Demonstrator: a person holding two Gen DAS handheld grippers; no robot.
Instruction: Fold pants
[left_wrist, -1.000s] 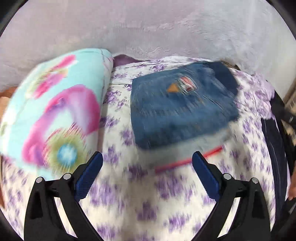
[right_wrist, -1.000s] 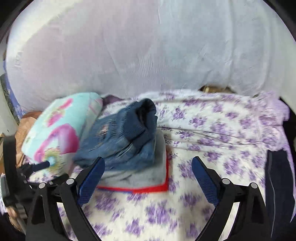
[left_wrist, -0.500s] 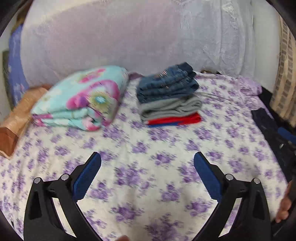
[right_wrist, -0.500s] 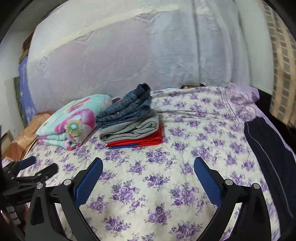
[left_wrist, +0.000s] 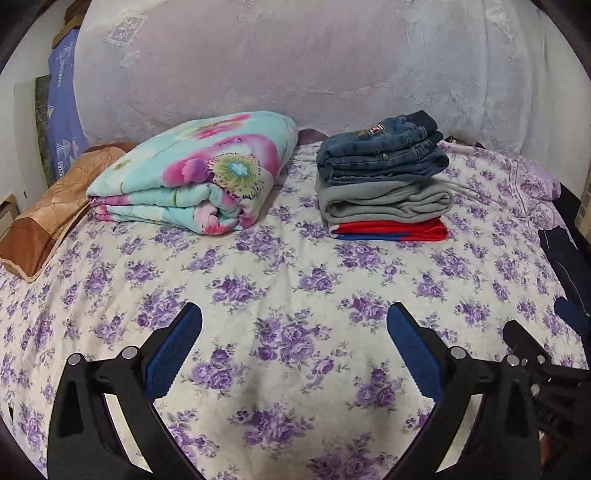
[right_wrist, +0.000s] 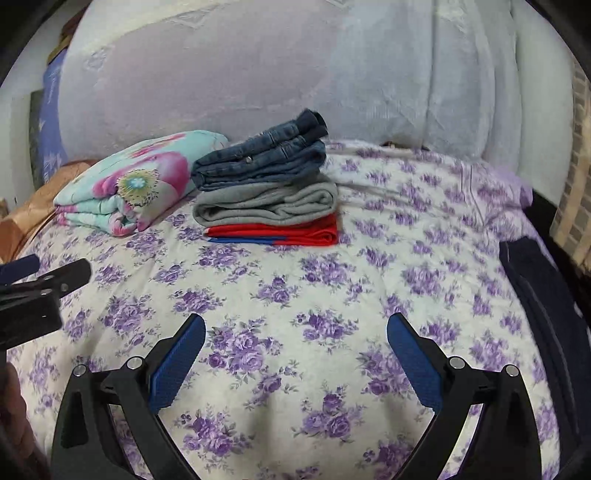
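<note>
Purple-flowered bedsheet (left_wrist: 295, 295) covers the whole working surface, backed by a pale lace-draped headboard. At the far middle of the bed sits a stack of folded pants: jeans (left_wrist: 382, 155) on top, a grey pair (left_wrist: 384, 201) beneath, and a red pair (left_wrist: 391, 230) with a blue edge at the bottom. All three look squared up, so that share of the folding seems done.

Along the right edge of the bed lies a dark navy garment (right_wrist: 543, 295), loose and unfolded, probably the next pair to handle. To the left of the stack rests a rolled floral blanket (left_wrist: 195, 184), just beside it without clearly touching, and further left a brown pillow (left_wrist: 48, 218).

Both tools hover above bare sheet near the front of the bed. The left gripper (left_wrist: 293, 350) has its jaws spread wide with nothing between them; the right gripper (right_wrist: 295, 354) is likewise spread and empty.

My reading is that this is the gap between garments. The next move calls for swinging rightward to the dark garment, pinching it at the waistband or a hem, and drawing it onto the open sheet to lay it flat.
</note>
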